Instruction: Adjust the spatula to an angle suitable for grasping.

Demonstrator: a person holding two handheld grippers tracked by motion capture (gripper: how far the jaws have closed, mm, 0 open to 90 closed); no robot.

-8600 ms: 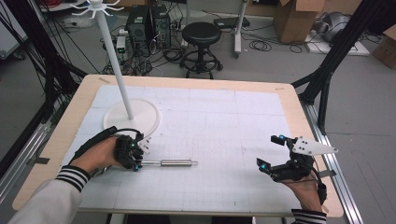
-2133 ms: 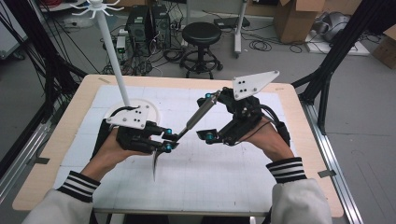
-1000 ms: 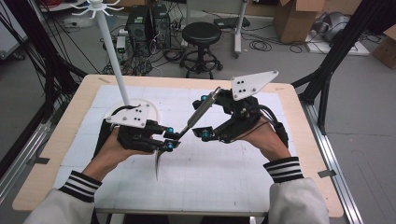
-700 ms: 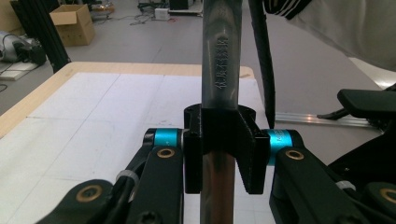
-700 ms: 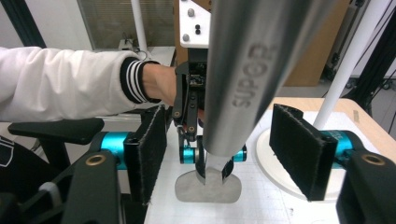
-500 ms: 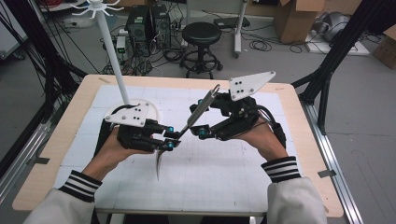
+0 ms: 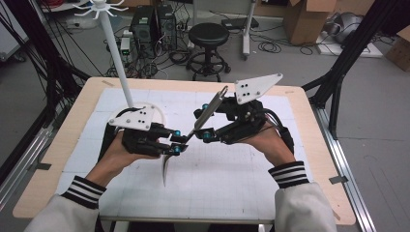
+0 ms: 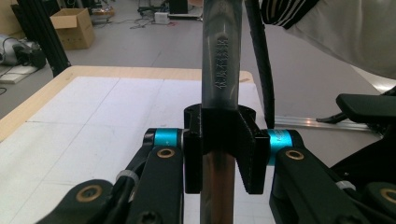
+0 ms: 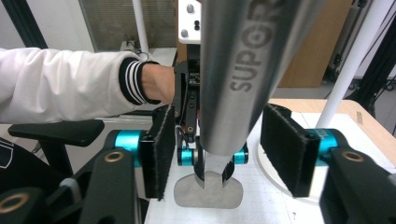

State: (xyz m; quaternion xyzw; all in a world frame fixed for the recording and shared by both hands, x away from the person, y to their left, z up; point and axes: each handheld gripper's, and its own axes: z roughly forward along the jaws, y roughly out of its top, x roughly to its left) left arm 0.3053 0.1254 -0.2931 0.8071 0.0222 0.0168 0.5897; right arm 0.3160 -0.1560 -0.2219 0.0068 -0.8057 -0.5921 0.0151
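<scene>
Both grippers' views show lettering on the spatula (image 9: 233,74).

The high view looks down and forward on the whole desk (image 7: 290,183) from above the person's side. Each gripper view sits low and very close behind its own jaws, facing across the desk. All three share the metal spatula (image 7: 203,121) above the desk

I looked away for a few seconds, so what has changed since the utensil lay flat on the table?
The left gripper picked up the steel spatula and grips it; the right gripper came over, its jaws just closing around the handle, not yet pressing. The white stand stayed put.
</scene>
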